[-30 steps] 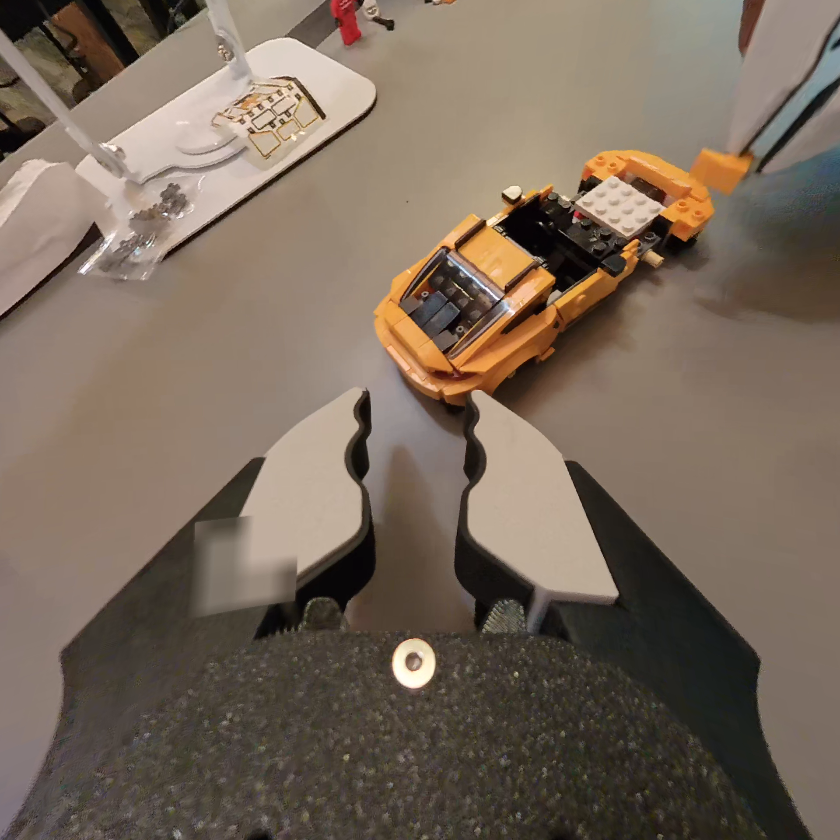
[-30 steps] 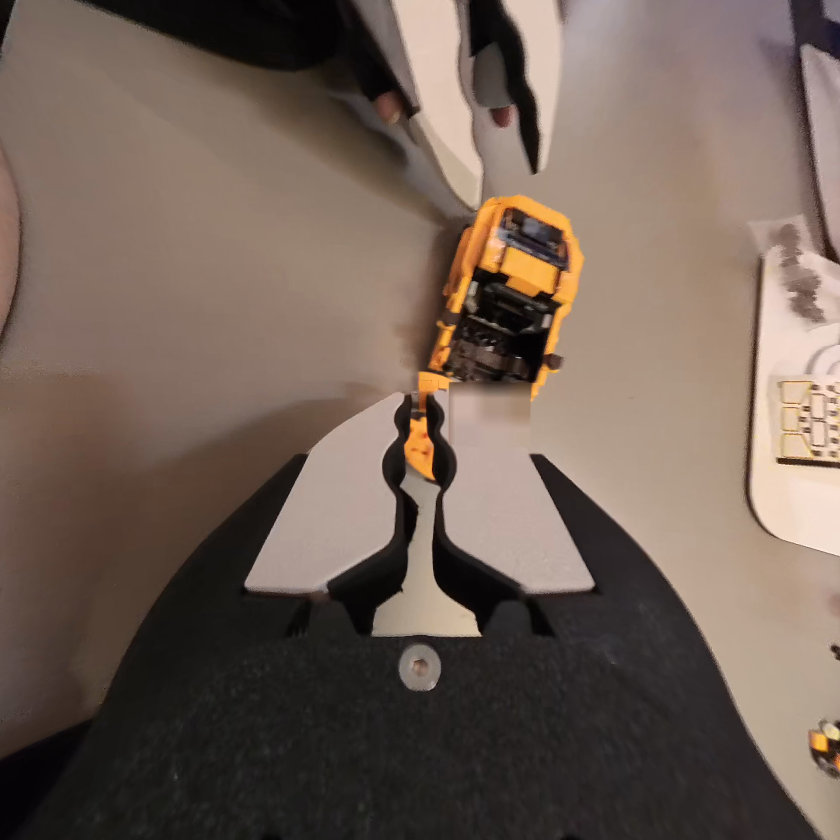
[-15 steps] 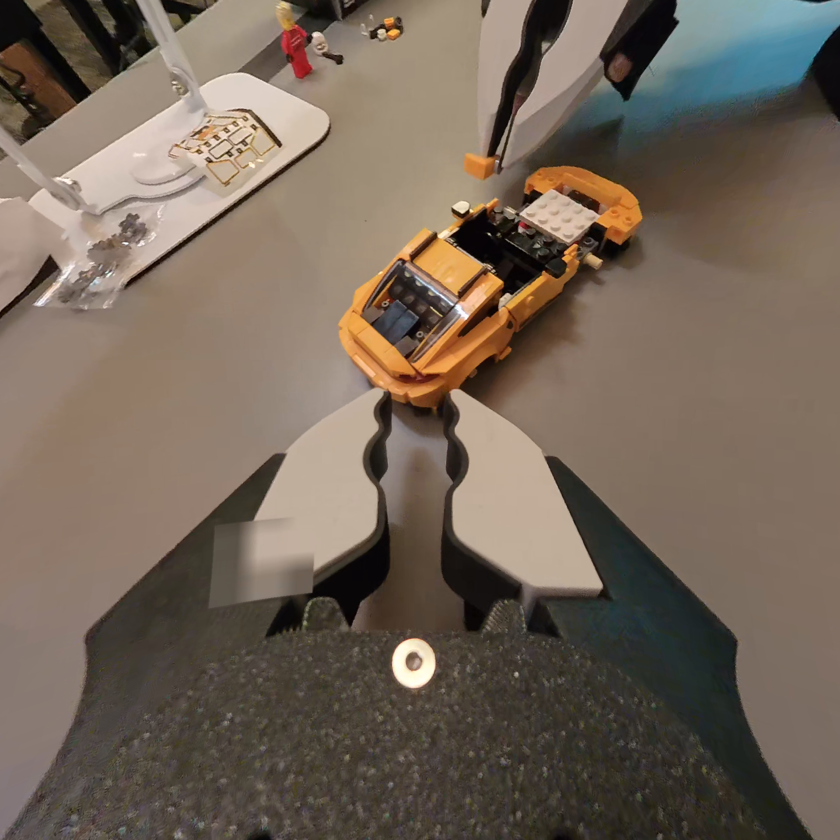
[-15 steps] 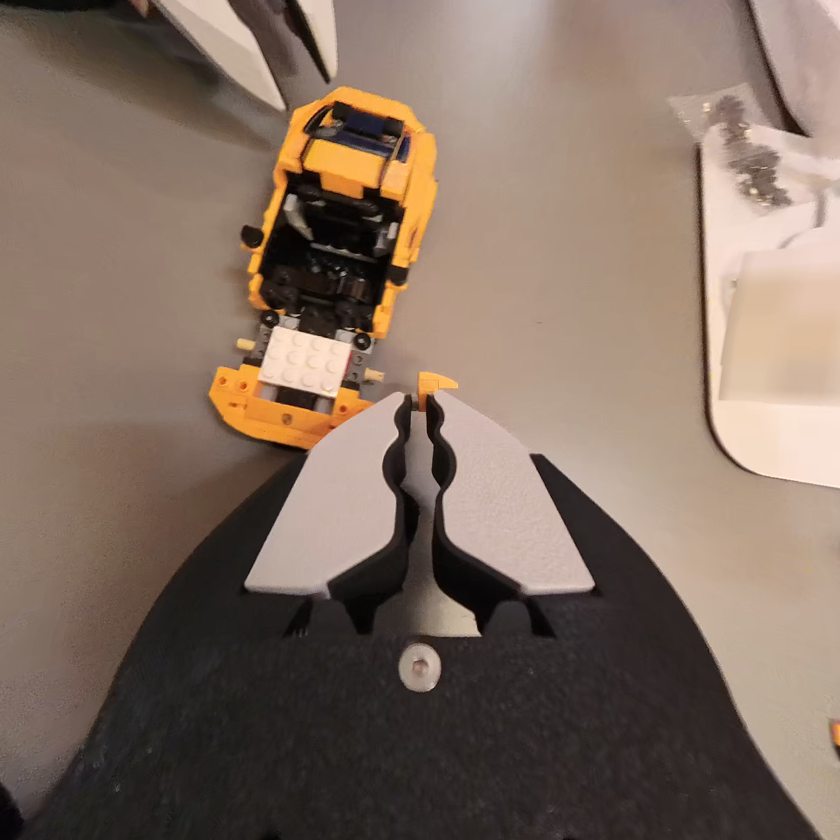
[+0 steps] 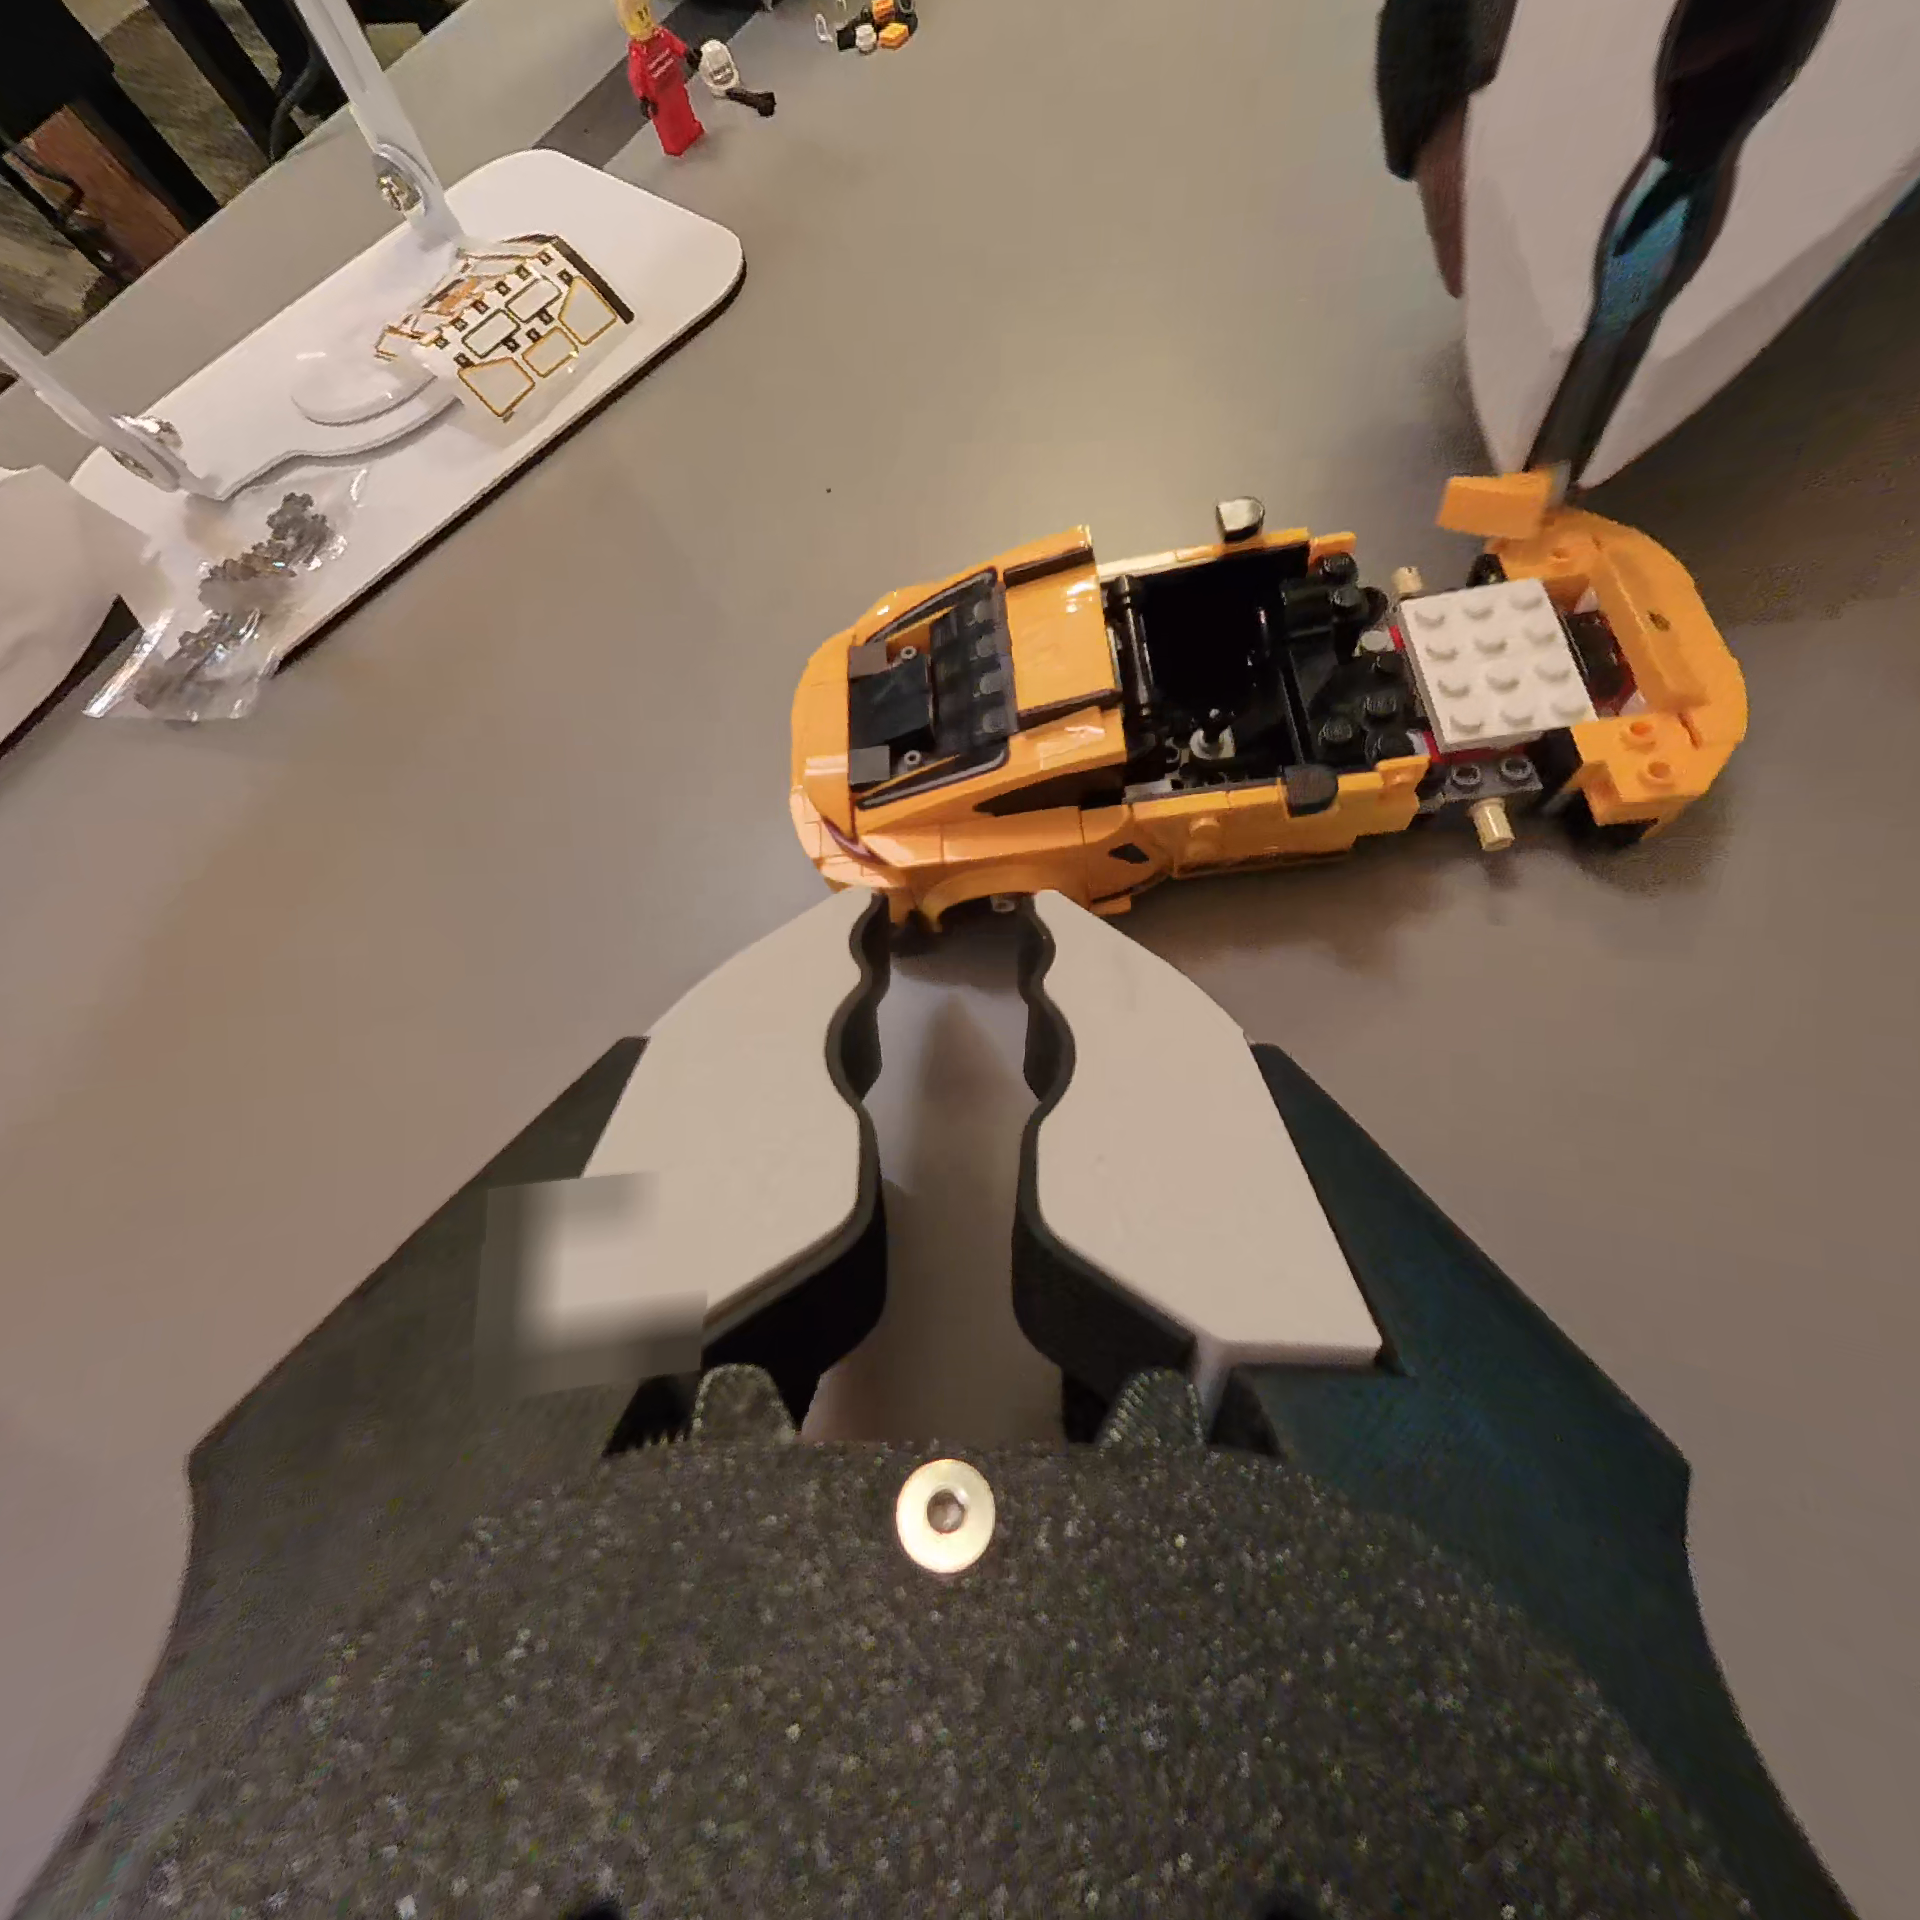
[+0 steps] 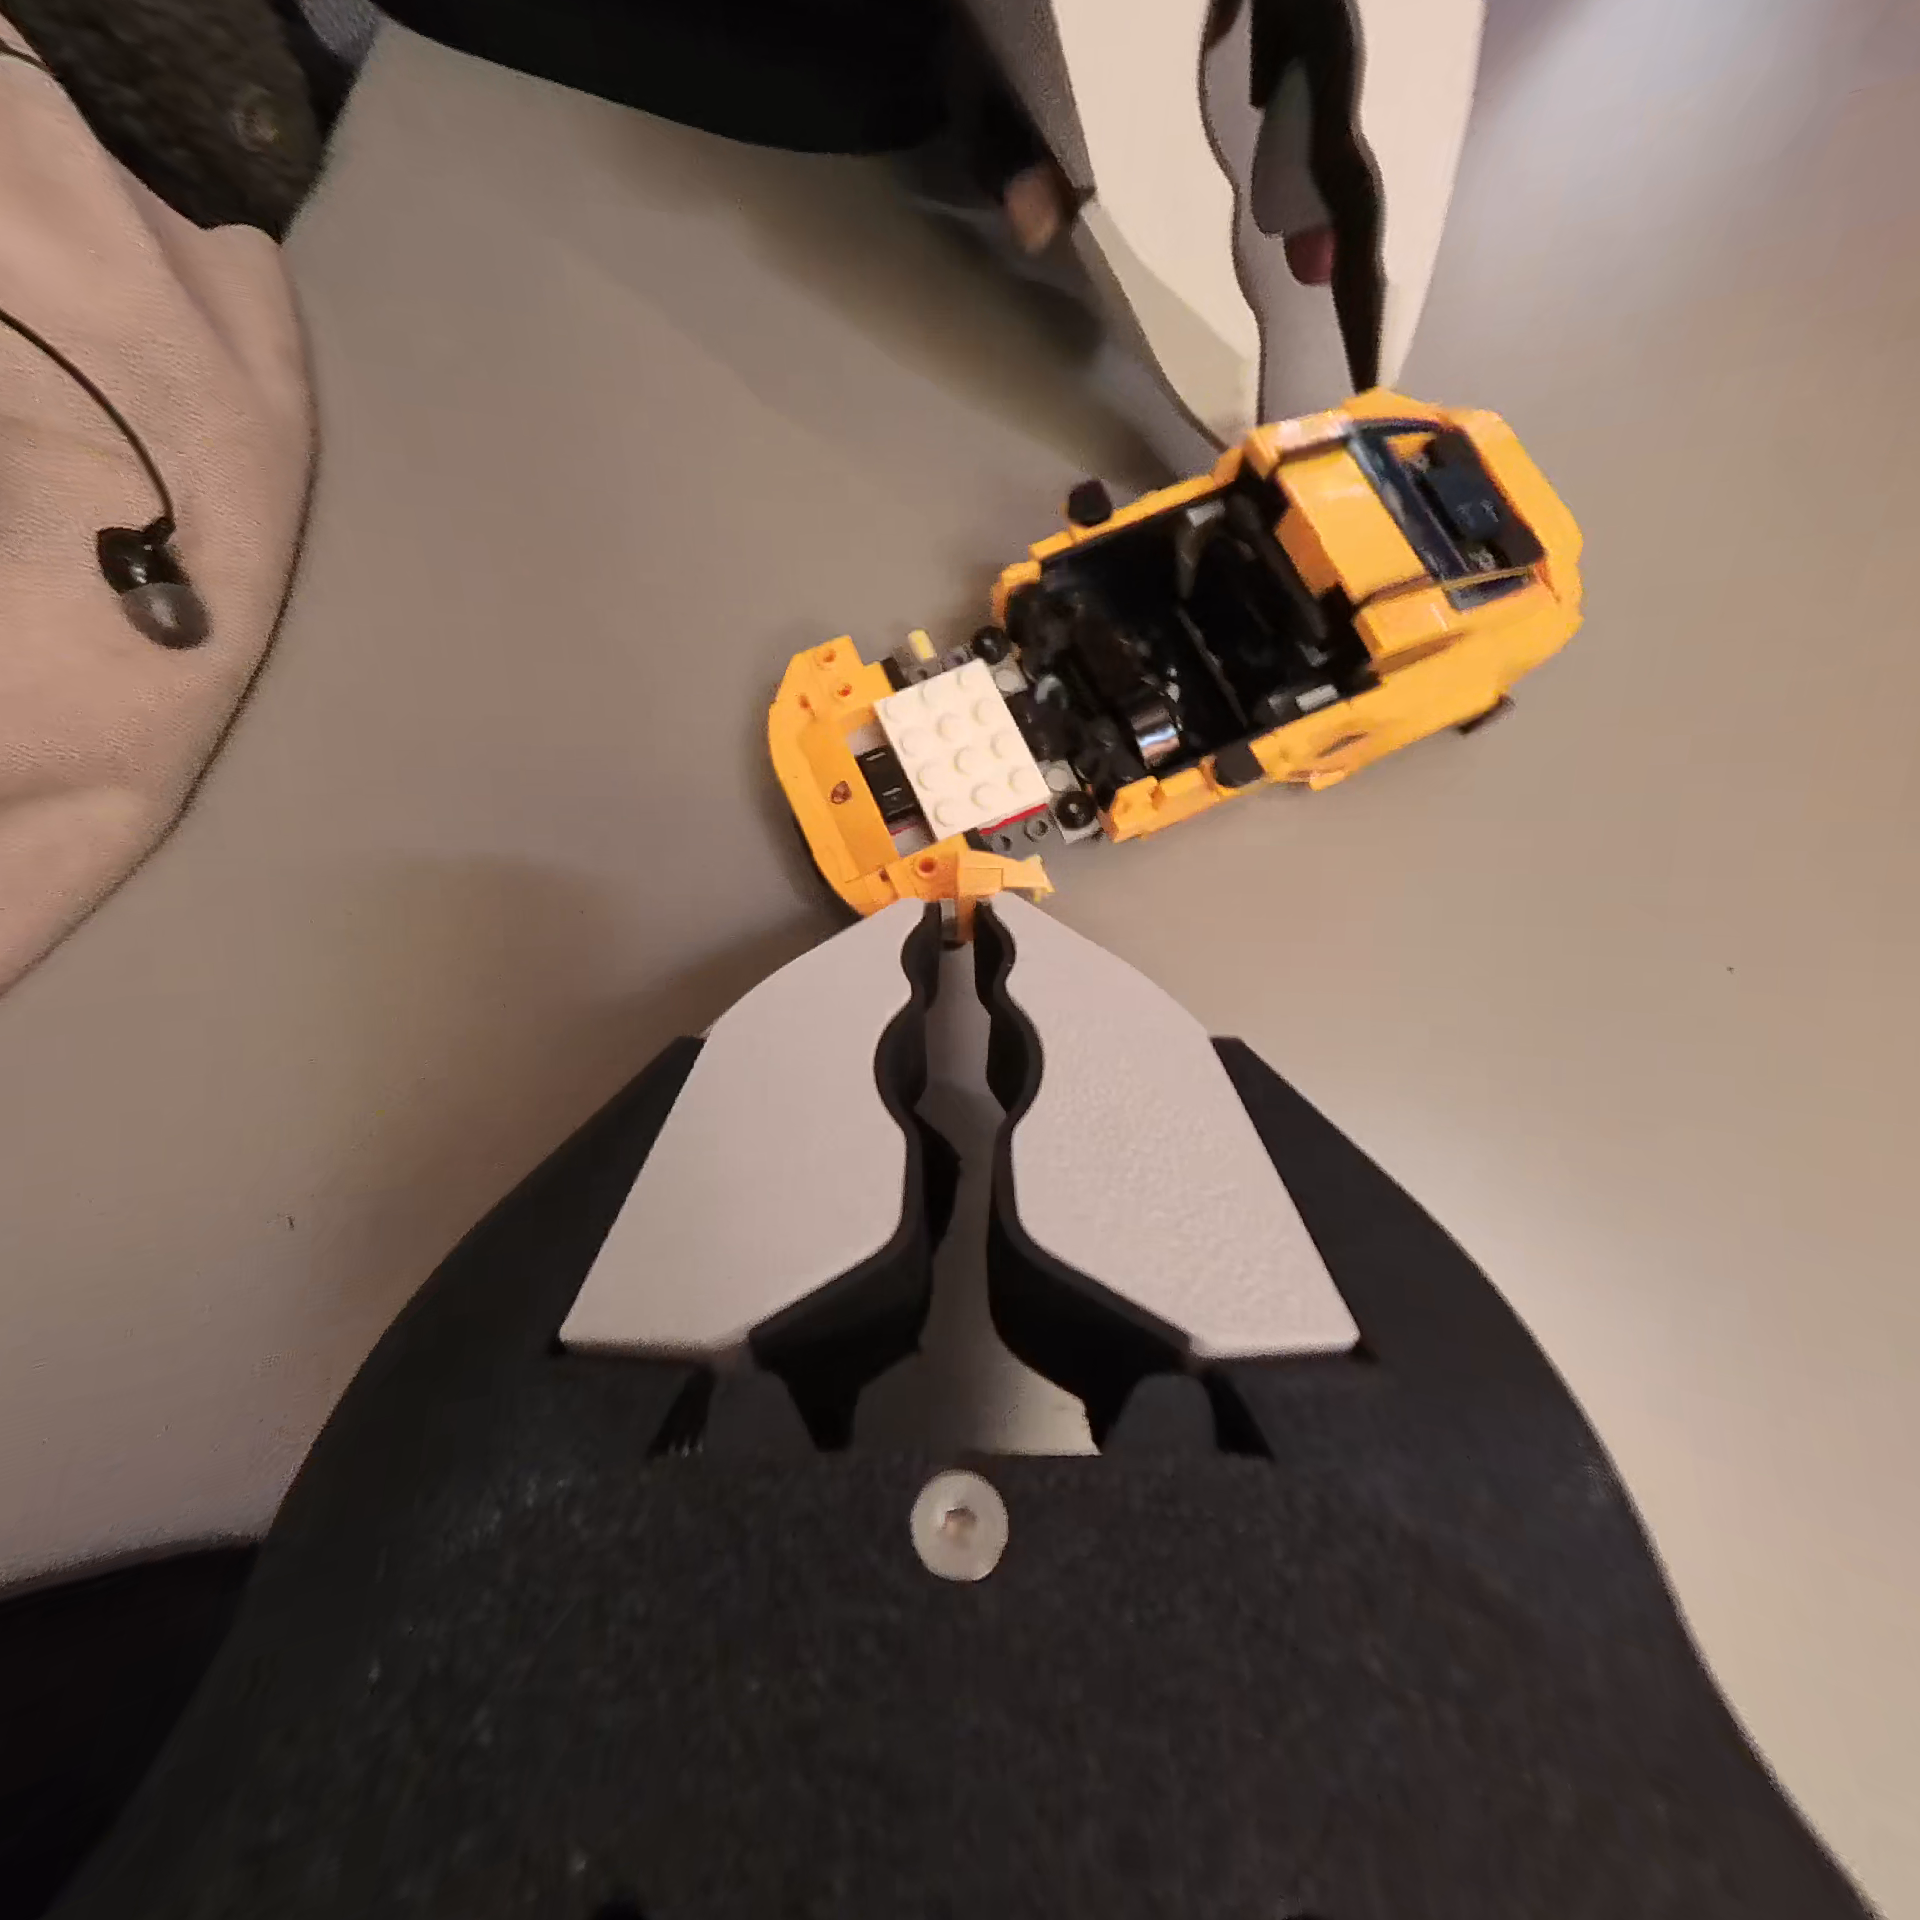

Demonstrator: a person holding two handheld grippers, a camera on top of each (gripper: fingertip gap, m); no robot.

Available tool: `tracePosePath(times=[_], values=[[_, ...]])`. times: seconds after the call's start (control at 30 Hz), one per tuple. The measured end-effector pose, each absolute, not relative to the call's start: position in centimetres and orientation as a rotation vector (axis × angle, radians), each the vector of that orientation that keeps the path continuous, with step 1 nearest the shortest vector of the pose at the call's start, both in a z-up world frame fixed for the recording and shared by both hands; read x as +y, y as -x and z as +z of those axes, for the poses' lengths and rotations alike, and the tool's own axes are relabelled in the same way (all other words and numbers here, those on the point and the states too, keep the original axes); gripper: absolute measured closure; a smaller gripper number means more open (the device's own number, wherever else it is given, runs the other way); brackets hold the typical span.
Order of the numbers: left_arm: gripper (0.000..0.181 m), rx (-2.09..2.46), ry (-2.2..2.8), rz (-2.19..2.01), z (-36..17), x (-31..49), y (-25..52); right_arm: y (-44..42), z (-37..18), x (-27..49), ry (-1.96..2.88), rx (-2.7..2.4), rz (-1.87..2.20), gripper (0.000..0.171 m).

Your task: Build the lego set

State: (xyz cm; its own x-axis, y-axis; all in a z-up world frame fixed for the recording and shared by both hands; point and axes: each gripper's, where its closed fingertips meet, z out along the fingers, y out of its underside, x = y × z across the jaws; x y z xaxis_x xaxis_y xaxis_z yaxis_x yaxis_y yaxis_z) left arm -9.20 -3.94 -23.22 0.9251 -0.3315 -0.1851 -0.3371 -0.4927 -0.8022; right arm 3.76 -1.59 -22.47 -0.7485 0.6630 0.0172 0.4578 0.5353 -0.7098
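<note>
Orange lego car (image 5: pixel 1247 717) is found on the grey table (image 5: pixel 520 935), roof off, black interior and a light grey studded plate (image 5: pixel 1496 665) exposed near its rear.

Right gripper (image 6: pixel 958 914) is seen at the car's rear corner — fingers nearly closed, pinching a small orange piece (image 5: pixel 1491 504) by one thin edge. The piece is held against or just above the rear bodywork; whether it is seated cannot be told.

Left gripper (image 5: pixel 956 914) is placed at the car's front wheel arch, fingers partly apart, nothing held. Tips look to touch or nearly touch the bumper; the car is braced at most, not clamped.

Risks, as judged:
- The piece may be twisted out of so shallow a pinch when pressed down.
- The car may be slid or spun on the smooth table — no firm hold at the nose.
- Rear bodywork could be popped loose by off-centre pressure.
- Studs may be missed, since the fingers hide the joint.
</note>
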Motion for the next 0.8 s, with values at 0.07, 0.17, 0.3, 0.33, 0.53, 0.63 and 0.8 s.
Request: tracePosePath(times=[0.07, 0.17, 0.3, 0.33, 0.53, 0.63, 0.8], values=[[0.158, 0.482, 2.123, 0.015, -23.3, -3.7, 9.1, -3.7, -22.2, -1.6, 0.927, -2.479, 1.018, 0.165], [0.158, 0.475, 2.124, 0.053, -23.1, -3.8, 9.7, -2.9, -20.7, -1.3, 0.935, -2.384, 1.054, 0.165], [0.162, 0.442, 2.061, -0.026, -21.3, -4.2, 9.4, -1.8, -18.9, -1.8, 0.857, -2.264, 1.029, 0.165], [0.166, 0.432, 2.033, -0.102, -20.6, -4.3, 8.7, -1.7, -18.7, -2.3, 0.821, -2.25, 1.024, 0.165], [0.166, 0.31, 1.934, -0.762, -17.8, -5.7, 3.0, -0.8, -18.0, -4.7, 0.608, -2.177, 0.885, 0.165], [0.164, 0.27, 1.956, -0.867, -18.1, -5.9, 2.2, -0.4, -18.5, -5.3, 0.493, -2.163, 0.726, 0.165], [0.161, 0.248, 2.016, -0.907, -19.2, -5.8, 1.3, -0.1, -19.0, -6.0, 0.386, -2.147, 0.593, 0.165]])
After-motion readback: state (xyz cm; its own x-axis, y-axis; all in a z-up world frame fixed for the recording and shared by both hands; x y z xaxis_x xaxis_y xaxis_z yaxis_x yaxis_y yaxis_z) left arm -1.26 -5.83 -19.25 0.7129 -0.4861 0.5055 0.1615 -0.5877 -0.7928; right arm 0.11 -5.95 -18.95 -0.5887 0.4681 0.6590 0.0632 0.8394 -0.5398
